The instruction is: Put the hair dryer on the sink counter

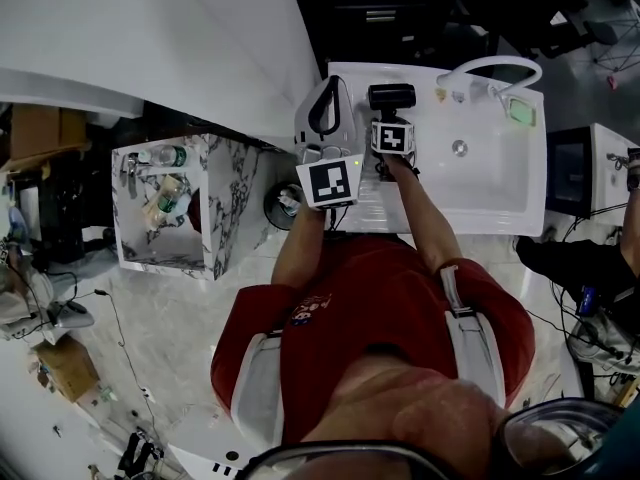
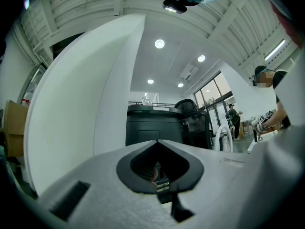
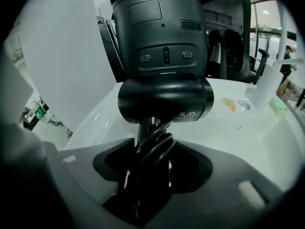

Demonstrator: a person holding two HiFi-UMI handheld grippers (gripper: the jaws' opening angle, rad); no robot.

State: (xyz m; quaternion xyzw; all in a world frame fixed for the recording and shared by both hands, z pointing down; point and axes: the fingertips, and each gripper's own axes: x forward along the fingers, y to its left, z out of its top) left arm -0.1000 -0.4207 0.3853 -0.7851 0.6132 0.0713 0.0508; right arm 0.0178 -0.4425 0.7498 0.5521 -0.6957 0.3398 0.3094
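So, head view first: two grippers, each bearing one marker cube; the left gripper, with the left cube behind it, sits over the left rear corner of the sink counter; the right gripper, with the right cube, holds the one black hair dryer just beside it, over the counter left of the single basin; one arched faucet and one drain show; one marble cabinet stands on the floor to the left.

Left gripper view: the left gripper has its jaws meeting at the tips with nothing in them; four round ceiling lights glow overhead.

Right gripper view: the right gripper is clamped on the dryer's handle, which has cord looped around it; the hair dryer stands upright above the white sink counter; whether it touches the counter cannot be told; two small stickers lie on the counter to the right.
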